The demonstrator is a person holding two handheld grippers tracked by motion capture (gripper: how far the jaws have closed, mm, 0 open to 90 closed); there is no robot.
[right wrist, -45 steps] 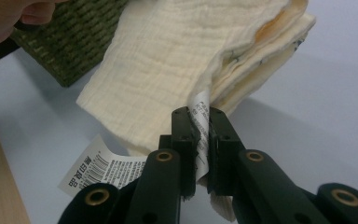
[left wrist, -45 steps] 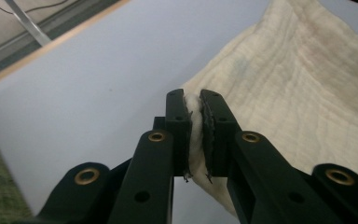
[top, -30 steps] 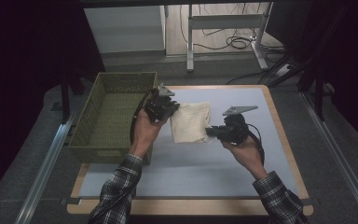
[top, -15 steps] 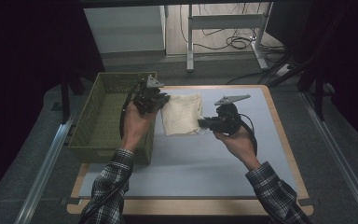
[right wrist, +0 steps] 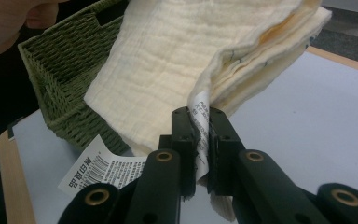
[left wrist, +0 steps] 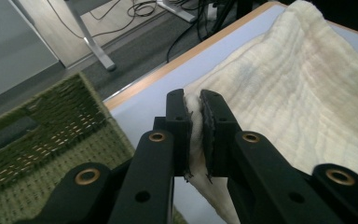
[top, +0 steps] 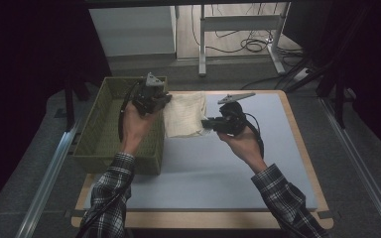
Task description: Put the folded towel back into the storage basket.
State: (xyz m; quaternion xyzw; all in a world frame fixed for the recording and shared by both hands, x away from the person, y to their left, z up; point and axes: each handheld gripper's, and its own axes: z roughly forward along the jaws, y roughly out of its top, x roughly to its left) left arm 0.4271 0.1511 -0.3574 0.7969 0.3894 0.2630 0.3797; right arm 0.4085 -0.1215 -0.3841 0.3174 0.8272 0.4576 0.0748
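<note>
Folded cloth held by both grippers, beside the basket.

We note the right gripper (top: 209, 122) nearer us, jaws closed on the near edge and label of the folded cream muslin cloth (top: 185, 115); the left gripper (top: 164, 99) pinches its far left edge. The cloth hangs between them above the pale blue desk (top: 238, 168), the green woven basket (top: 95, 130) lying immediately left, nearest the left gripper.

A folded cream-coloured ribbed cotton cloth (top: 184, 114) hangs lifted above the table, just right of the green woven basket. A white barcode label (right wrist: 101, 164) dangles from its near edge.
</note>
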